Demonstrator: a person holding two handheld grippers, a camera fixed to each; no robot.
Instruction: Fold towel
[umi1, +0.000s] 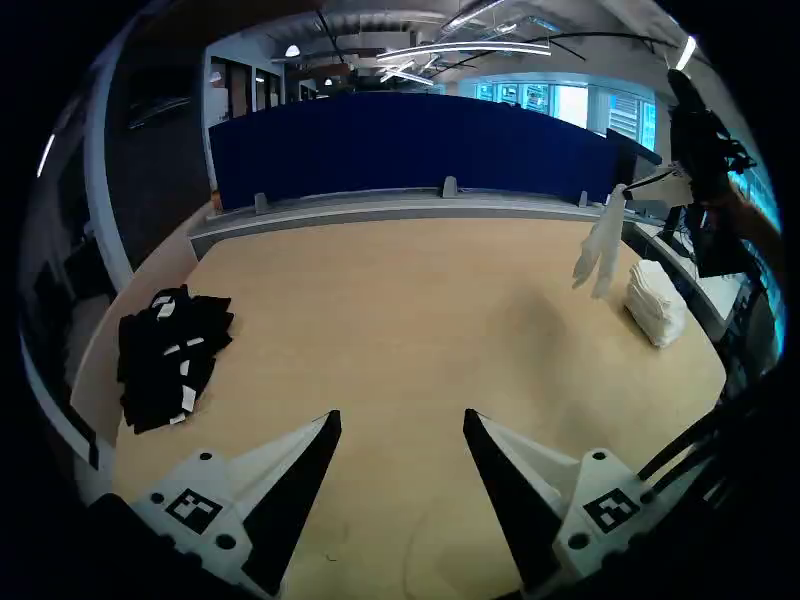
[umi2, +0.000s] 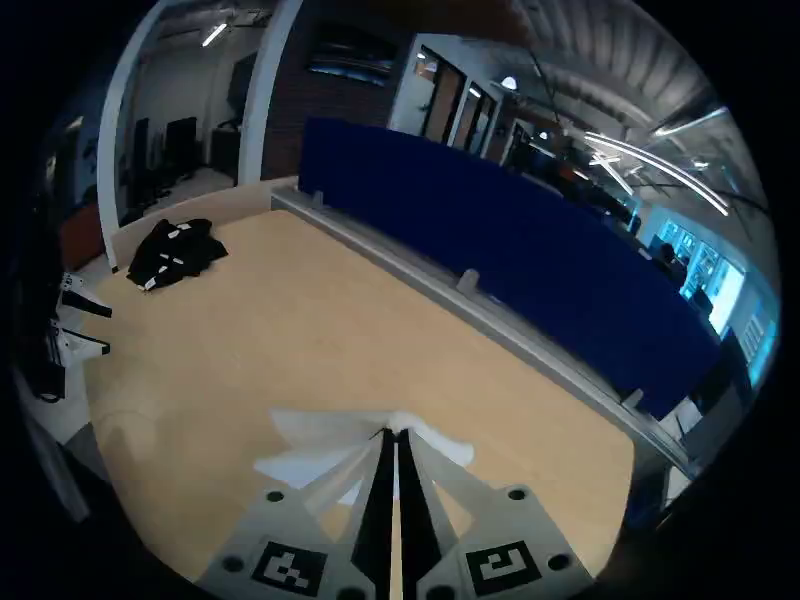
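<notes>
Over the near edge of the wooden table (umi1: 420, 300), the left gripper (umi1: 400, 415) hangs with its fingers spread wide and nothing between them. Its fingertips point across the bare tabletop toward the blue partition (umi1: 400, 145) along the far side.

At the table's right end, the right gripper (umi2: 392, 435) is raised above the surface. Its two fingers are pressed together with almost no gap, pinching the white towel (umi1: 600, 250) near its top. From the left gripper view the towel dangles in a narrow, bunched strip, clear of the table. From the right gripper view its white cloth spreads out on both sides of the fingertips.

Just beside the hanging towel, on the table's right edge, sits what appears to be a stack of folded white cloths (umi1: 655, 300); the view is too distorted there to count the layers.

On the opposite, left end lies a heap of black cloths (umi1: 170, 355) with small white tags showing, well apart from both grippers.
</notes>
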